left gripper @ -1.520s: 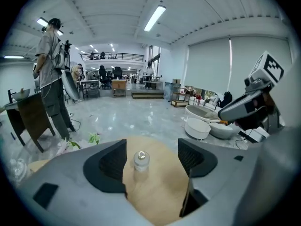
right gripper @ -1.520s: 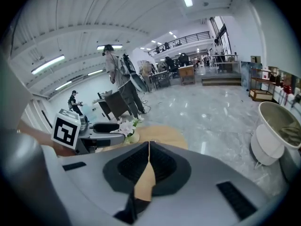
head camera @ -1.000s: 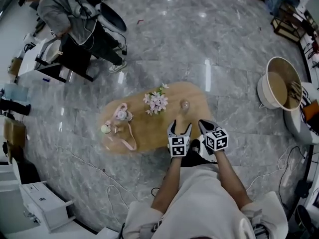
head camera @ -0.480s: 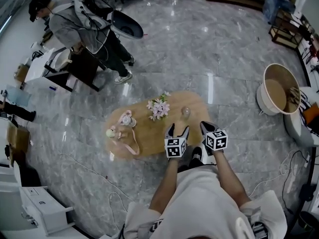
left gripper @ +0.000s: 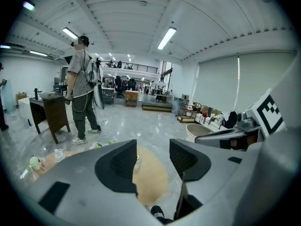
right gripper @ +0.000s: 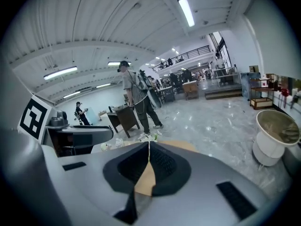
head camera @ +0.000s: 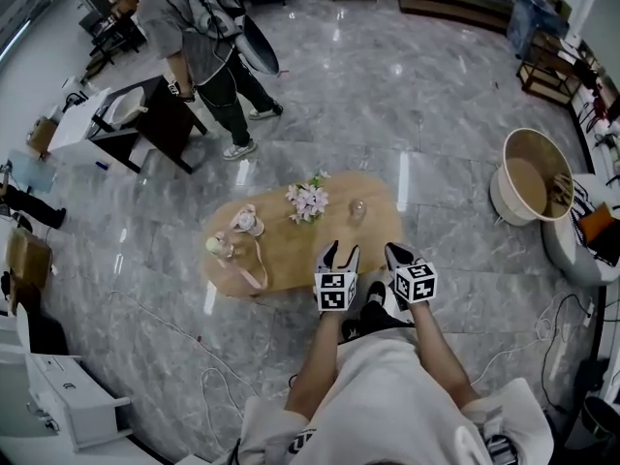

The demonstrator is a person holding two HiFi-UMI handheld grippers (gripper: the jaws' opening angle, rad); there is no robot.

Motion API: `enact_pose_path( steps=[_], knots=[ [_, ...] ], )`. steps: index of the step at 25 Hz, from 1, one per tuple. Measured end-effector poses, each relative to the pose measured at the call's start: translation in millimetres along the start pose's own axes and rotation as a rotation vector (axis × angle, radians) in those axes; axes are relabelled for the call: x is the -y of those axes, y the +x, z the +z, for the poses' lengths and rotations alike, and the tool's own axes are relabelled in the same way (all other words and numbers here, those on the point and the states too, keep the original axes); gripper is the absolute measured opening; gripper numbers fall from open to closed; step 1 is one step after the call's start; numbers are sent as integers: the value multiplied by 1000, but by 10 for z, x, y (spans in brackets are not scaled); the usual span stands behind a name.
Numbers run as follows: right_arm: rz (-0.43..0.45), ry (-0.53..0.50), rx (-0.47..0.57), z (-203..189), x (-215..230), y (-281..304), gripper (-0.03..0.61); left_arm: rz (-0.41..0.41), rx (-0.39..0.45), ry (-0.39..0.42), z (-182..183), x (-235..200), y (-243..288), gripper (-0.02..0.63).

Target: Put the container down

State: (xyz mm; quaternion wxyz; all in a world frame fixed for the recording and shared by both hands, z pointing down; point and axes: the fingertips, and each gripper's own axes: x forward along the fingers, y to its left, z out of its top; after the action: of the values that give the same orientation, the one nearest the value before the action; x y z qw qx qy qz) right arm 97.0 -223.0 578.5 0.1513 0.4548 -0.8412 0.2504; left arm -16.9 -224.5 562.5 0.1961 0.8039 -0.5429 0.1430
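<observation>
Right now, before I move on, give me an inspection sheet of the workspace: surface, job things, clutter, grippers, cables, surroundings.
Surface: oval wooden table on a grey marble floor.
Job's things: clear glass container stands on the table, apart from both grippers.
Clutter: flower bunch and pink strap on the table; small items at its left end, too small to name.
Grippers: left gripper jaws apart, have just been closing, nothing between them; right gripper jaws together, empty.
Cables: loose cables on the floor at right.
Surroundings: person standing by a dark desk; round beige tub at right.
</observation>
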Motion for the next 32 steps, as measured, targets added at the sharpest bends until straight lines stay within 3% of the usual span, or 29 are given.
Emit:
enact_pose_path(
  steps=[13, 22, 28, 32],
  knots=[
    [-16, -3, 38, -271, -320, -585, 69, 8, 47, 13, -188, 110, -580, 26],
    [8, -11, 13, -337, -406, -444, 69, -16, 56, 49, -200, -111, -732, 18],
    [25, 14, 56, -220, -430, -399, 69, 44, 101, -23, -29, -449, -754, 12],
    [21, 13, 68, -189, -375, -375, 67, 0, 100, -17, 45, -373, -625, 9]
  ],
)
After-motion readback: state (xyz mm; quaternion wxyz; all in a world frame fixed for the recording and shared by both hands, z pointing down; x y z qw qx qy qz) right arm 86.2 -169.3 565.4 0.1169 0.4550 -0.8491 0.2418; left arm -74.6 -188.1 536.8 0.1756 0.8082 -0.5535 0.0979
